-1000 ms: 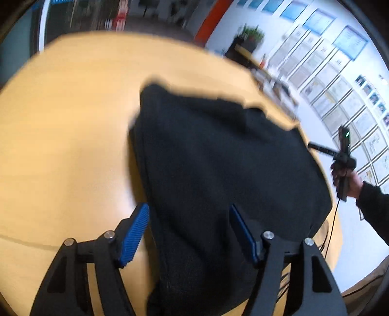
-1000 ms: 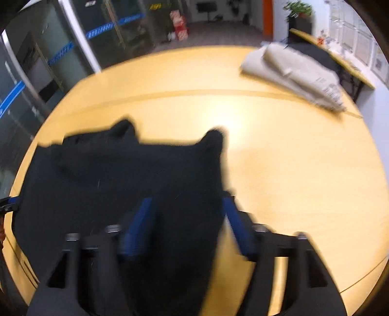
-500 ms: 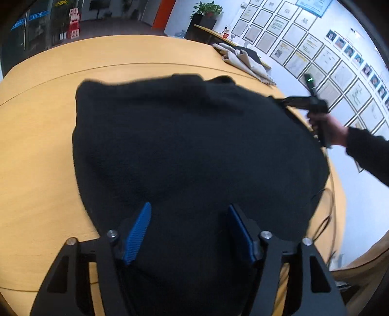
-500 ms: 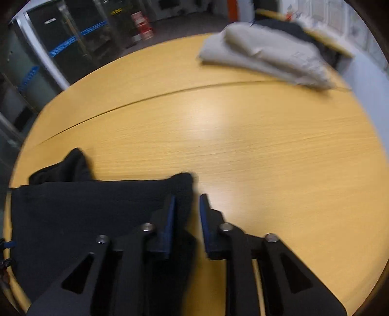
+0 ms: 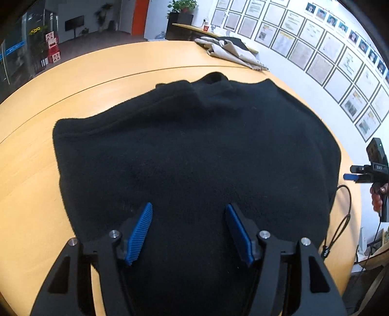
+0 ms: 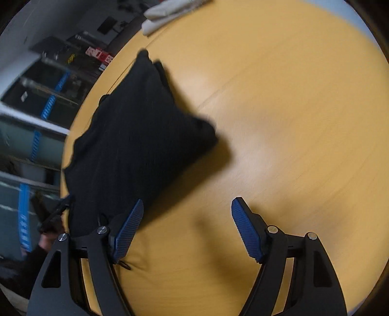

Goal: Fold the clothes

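A black fleece garment (image 5: 194, 158) lies spread flat on the round wooden table (image 5: 73, 97), collar at the far side. My left gripper (image 5: 189, 207) hovers over its near edge, blue pads wide apart, nothing pinched between them. In the right wrist view the same garment (image 6: 136, 145) lies to the left. My right gripper (image 6: 188, 201) is over bare wood beside it; its jaws are opening, with nothing between them. The left wrist view shows the right gripper (image 5: 364, 175) in a hand (image 5: 378, 194) off the table's right edge.
Folded beige cloths (image 5: 231, 51) lie at the table's far edge, also visible as beige cloths (image 6: 170, 9) at the top of the right wrist view. A black cable (image 5: 340, 218) hangs off the right rim. A wall of framed papers (image 5: 316, 48) stands behind.
Half a second ago the right gripper was shut at the garment's corner; now it is open and has swung away from the cloth. The left view rolled and the garment now lies flat.
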Available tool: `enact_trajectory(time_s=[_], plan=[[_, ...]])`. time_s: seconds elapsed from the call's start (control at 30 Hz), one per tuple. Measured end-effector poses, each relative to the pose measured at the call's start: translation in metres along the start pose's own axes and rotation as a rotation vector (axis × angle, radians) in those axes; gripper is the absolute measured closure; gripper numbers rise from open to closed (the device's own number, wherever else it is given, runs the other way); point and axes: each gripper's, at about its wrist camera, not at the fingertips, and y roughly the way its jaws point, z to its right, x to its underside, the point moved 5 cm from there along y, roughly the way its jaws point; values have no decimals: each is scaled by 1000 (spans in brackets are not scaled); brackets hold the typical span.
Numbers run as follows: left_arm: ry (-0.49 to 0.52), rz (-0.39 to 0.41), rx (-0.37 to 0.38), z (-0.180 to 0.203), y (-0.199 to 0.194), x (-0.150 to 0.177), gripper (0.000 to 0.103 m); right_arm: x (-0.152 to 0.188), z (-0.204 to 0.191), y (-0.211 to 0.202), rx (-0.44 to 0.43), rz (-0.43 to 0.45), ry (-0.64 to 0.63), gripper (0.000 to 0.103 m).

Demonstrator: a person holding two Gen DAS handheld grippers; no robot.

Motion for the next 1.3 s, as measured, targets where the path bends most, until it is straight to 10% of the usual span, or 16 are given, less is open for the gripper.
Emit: enact_trajectory(time_s=[0.33, 0.5, 0.87, 1.1, 1.3], plan=[[35, 21, -31, 5, 9, 3, 34, -24, -21, 52, -195, 113, 85, 26], [61, 34, -31, 7, 6, 5, 34, -26, -26, 53, -97, 173, 45, 73], [183, 41, 22, 61, 27, -3, 36, -82, -103, -28, 36, 414, -242, 79], [178, 95, 3, 70, 62, -46, 36, 27, -287, -58, -139, 388, -849, 79], [223, 84, 14, 50, 35, -28, 41, 48, -278, 11, -10, 266, -845, 79]])
